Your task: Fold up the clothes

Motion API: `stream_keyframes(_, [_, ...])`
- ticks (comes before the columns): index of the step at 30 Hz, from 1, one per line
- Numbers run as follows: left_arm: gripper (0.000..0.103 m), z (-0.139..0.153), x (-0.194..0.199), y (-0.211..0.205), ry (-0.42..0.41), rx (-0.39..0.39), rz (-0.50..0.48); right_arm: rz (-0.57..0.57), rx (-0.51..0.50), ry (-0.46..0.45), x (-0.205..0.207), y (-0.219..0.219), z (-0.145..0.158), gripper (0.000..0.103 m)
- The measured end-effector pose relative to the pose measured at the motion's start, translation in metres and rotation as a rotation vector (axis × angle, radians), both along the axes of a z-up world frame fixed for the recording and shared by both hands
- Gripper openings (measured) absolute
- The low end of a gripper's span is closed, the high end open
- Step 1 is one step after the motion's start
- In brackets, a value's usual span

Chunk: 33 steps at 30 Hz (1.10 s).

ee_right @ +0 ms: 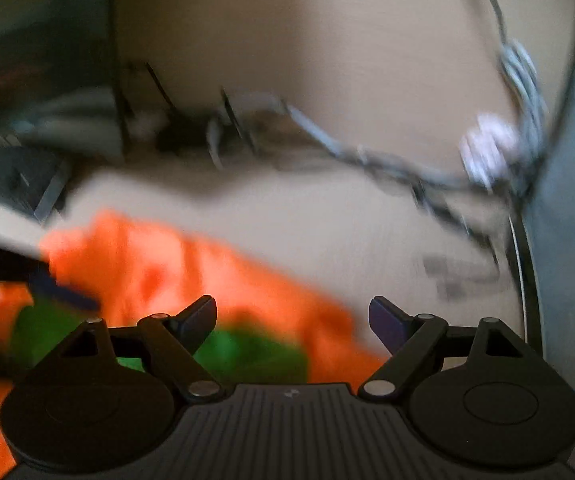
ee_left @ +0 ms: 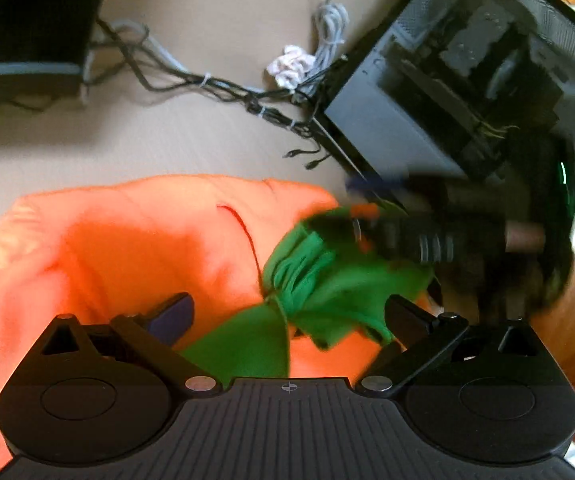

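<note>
Left gripper (ee_left: 289,312) fingers spread wide, nothing pinched, hovering over the orange garment (ee_left: 127,240) with its green part (ee_left: 327,280) bunched right between the fingers. Right gripper (ee_right: 293,316) also spread wide and holding nothing; in the left wrist view it shows as a blurred dark body at right, its tip at the green bunch, contact can't be told. Right wrist view heavily motion-blurred. Garment lies crumpled on the beige table (ee_left: 207,140), orange cloth filling lower left of both views, green patch (ee_right: 247,352) just under the right gripper. Beyond the garment: tangle of dark and grey cables (ee_left: 215,84), white crumpled bit (ee_left: 289,66) beside them, open black computer case (ee_left: 467,80) at right edge, dark object (ee_left: 27,20) top left.
</note>
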<state>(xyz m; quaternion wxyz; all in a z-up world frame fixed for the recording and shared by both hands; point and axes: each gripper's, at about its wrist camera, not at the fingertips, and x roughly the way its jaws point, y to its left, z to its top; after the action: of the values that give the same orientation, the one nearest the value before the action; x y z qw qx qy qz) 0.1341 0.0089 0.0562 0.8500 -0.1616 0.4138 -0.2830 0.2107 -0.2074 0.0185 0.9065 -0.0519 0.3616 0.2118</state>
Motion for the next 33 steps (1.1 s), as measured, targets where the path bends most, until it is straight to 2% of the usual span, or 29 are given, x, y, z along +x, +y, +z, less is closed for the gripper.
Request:
stream_keyframes(1, [0.103, 0.005, -0.009, 0.002, -0.002, -0.020, -0.017, 0.021, 0.014, -0.001, 0.009, 0.005, 0.005, 0.087])
stream_keyframes(3, [0.103, 0.006, -0.030, 0.004, 0.027, -0.081, -0.053, 0.105, 0.010, 0.077, 0.035, 0.025, -0.006, 0.092])
stream_keyframes(6, [0.103, -0.009, -0.051, -0.007, 0.101, -0.072, -0.090, 0.174, -0.044, 0.182, 0.062, 0.049, -0.034, 0.091])
stream_keyframes(8, [0.103, -0.018, -0.061, -0.010, 0.125, -0.038, -0.086, 0.203, -0.056, 0.246, 0.073, 0.058, -0.049, 0.079])
stream_keyframes(9, [0.103, -0.022, -0.064, -0.008, 0.139, -0.029, -0.076, 0.217, -0.032, 0.271, 0.071, 0.059, -0.048, 0.066])
stream_keyframes(10, [0.103, -0.025, -0.067, -0.007, 0.153, -0.020, -0.066, 0.233, -0.005, 0.290, 0.066, 0.060, -0.044, 0.036])
stream_keyframes(11, [0.103, -0.029, -0.069, -0.004, 0.161, -0.010, -0.055, 0.239, 0.020, 0.297, 0.057, 0.059, -0.037, 0.029])
stream_keyframes(13, [0.103, -0.030, -0.065, -0.001, 0.162, -0.021, -0.044, 0.251, 0.063, 0.283, 0.028, 0.055, -0.015, 0.022])
stream_keyframes(17, [0.103, -0.030, -0.057, 0.000, 0.125, -0.001, -0.030, 0.327, 0.121, 0.232, -0.060, 0.040, 0.024, 0.022])
stream_keyframes(20, [0.103, -0.029, -0.052, -0.003, 0.092, 0.029, -0.026, 0.317, 0.183, 0.306, -0.115, 0.029, 0.009, 0.024])
stream_keyframes(24, [0.103, -0.020, -0.066, -0.004, 0.078, 0.159, -0.085, 0.229, 0.133, 0.296, -0.148, 0.033, -0.025, 0.026])
stream_keyframes(25, [0.103, -0.015, -0.073, 0.003, 0.078, 0.177, -0.108, 0.223, 0.114, 0.274, -0.154, 0.037, -0.028, 0.031])
stream_keyframes(26, [0.103, -0.007, -0.081, 0.012, 0.068, 0.174, -0.123, 0.228, 0.086, 0.240, -0.161, 0.044, -0.028, 0.034])
stream_keyframes(27, [0.103, 0.003, -0.090, 0.023, 0.054, 0.163, -0.133, 0.232, 0.058, 0.205, -0.168, 0.050, -0.028, 0.041])
stream_keyframes(28, [0.103, 0.016, -0.099, 0.035, 0.036, 0.126, -0.141, 0.238, 0.027, 0.173, -0.174, 0.058, -0.028, 0.048])
stream_keyframes(30, [0.103, 0.046, -0.117, 0.060, -0.021, 0.029, -0.151, 0.246, -0.047, 0.110, -0.186, 0.072, -0.030, 0.054])
stream_keyframes(33, [0.103, 0.103, -0.137, 0.079, -0.219, -0.045, -0.146, 0.271, -0.111, 0.053, -0.196, 0.091, -0.029, 0.057])
